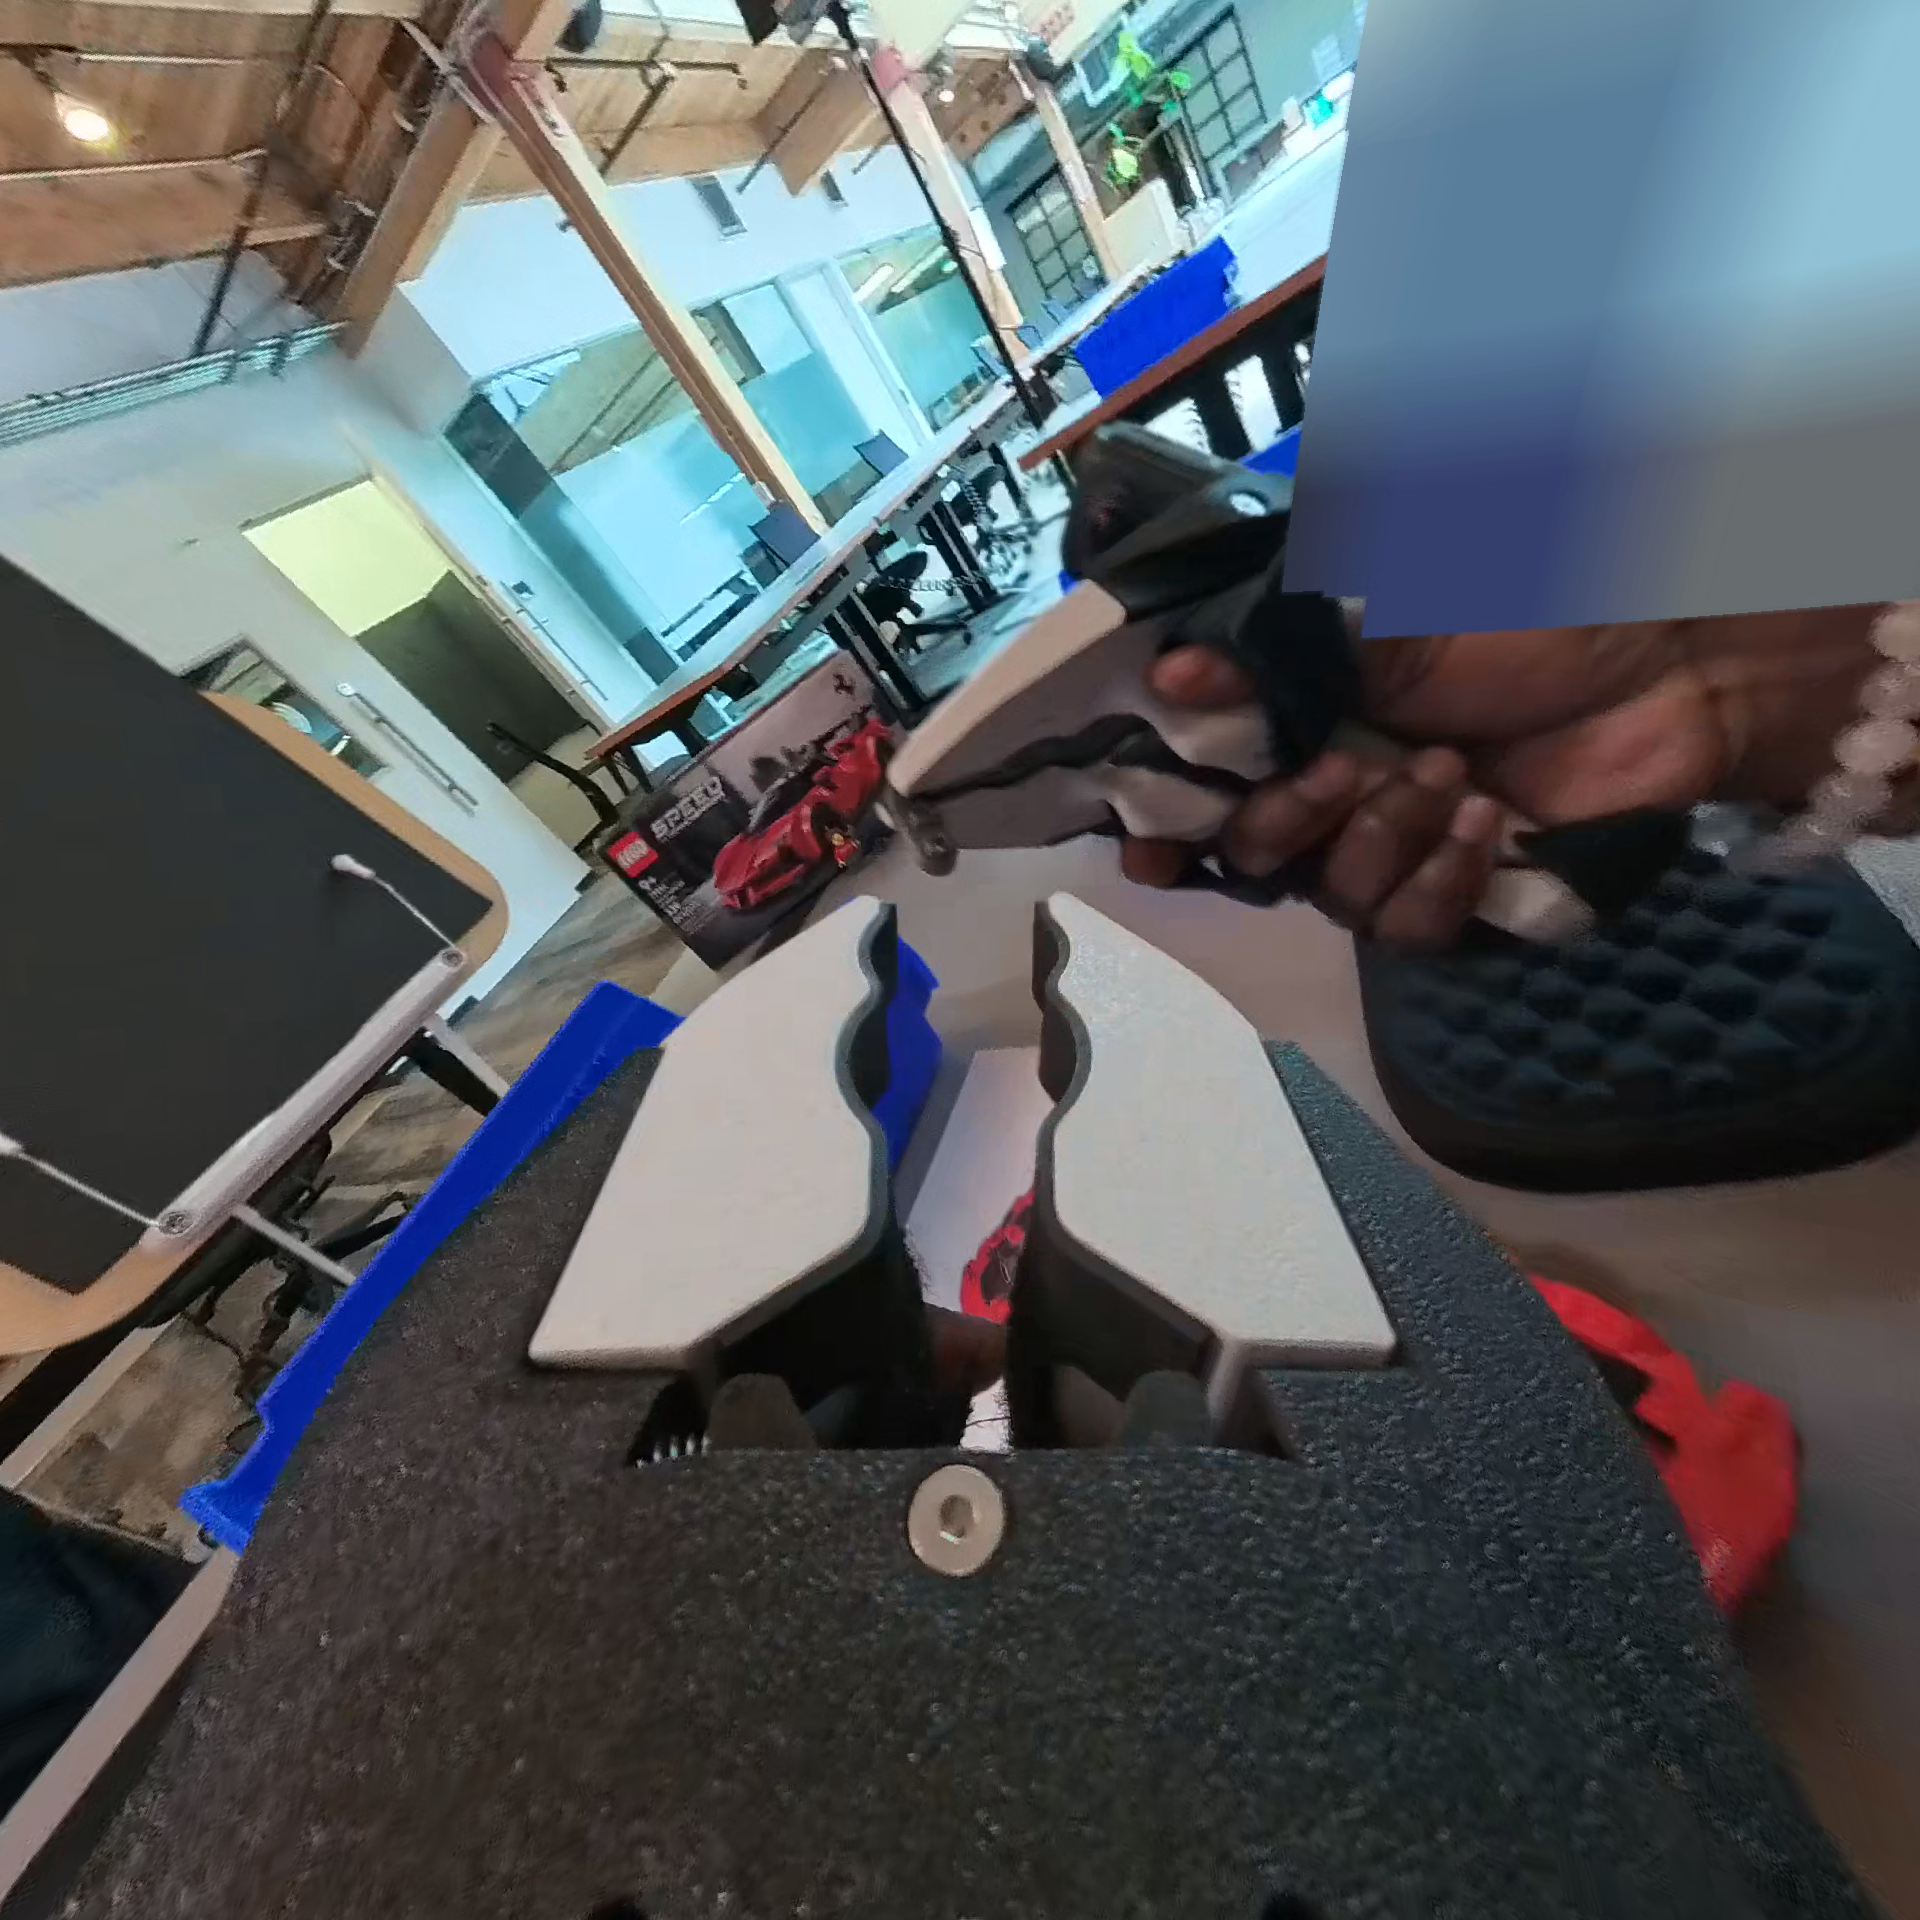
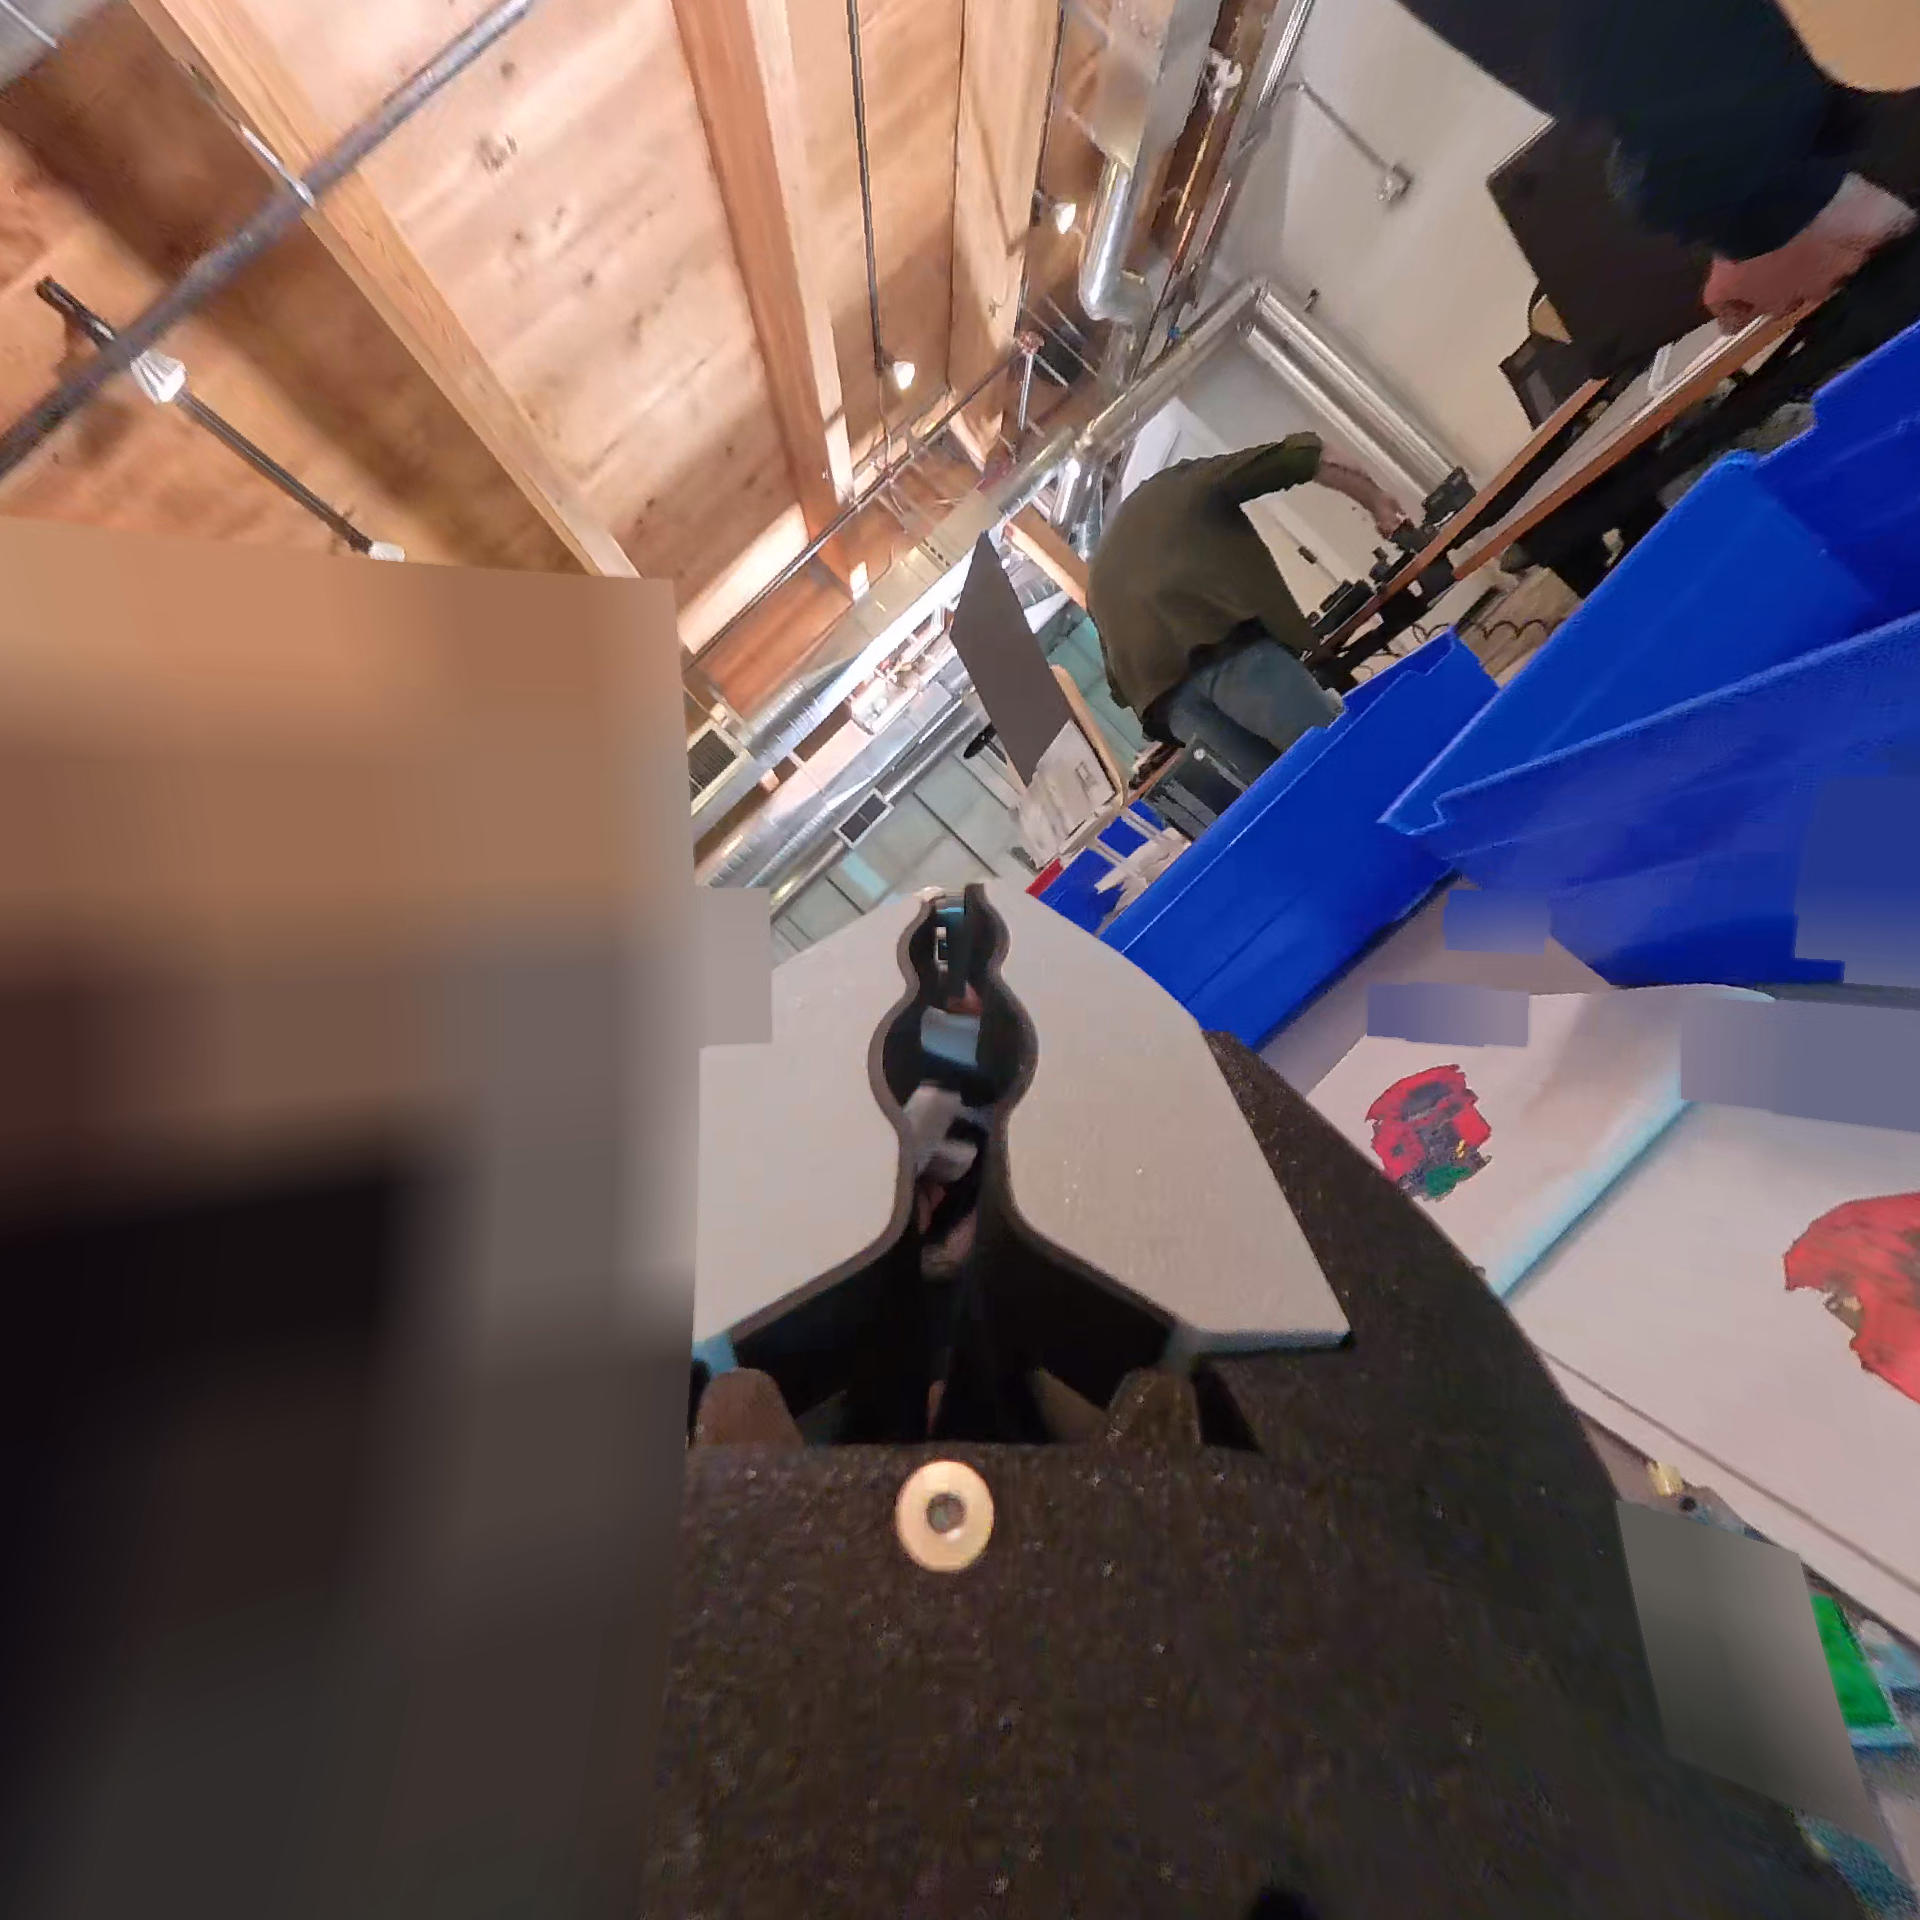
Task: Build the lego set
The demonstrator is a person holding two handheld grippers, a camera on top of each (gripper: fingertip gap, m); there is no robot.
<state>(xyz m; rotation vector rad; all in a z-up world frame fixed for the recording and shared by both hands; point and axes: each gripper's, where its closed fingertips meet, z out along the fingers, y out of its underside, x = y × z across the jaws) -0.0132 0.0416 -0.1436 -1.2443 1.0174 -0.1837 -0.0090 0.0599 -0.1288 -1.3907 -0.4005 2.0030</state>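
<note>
My left gripper [image 1: 961, 920] is open and empty, raised above the open instruction booklet [image 1: 971, 1132], which has a red car picture on it. My right gripper [image 2: 961, 909] is shut on a small dark grey Lego piece [image 2: 954, 951] pinched at its tips. In the left wrist view the right gripper [image 1: 914, 826] is held by a hand [image 1: 1382, 821] just above and beyond my left fingertips, with the small piece [image 1: 930, 844] hanging from its tip. The Lego set box [image 1: 758, 831] with a red car on it stands behind. A blurred red object [image 1: 1683, 1455] lies at the lower right.
A blue bin [image 1: 561, 1122] sits to the left under my left gripper. Several blue bins [image 2: 1558, 790] stand beyond the booklet [image 2: 1558, 1195] in the right wrist view. A black dimpled pad [image 1: 1642, 1029] lies to the right. A person [image 2: 1195, 592] bends over a far table. Left and right tips are no more than a few centimetres apart. The blurred red object [image 1: 1683, 1455] sits 15 centimetres or so from the ends of my left fingers.
</note>
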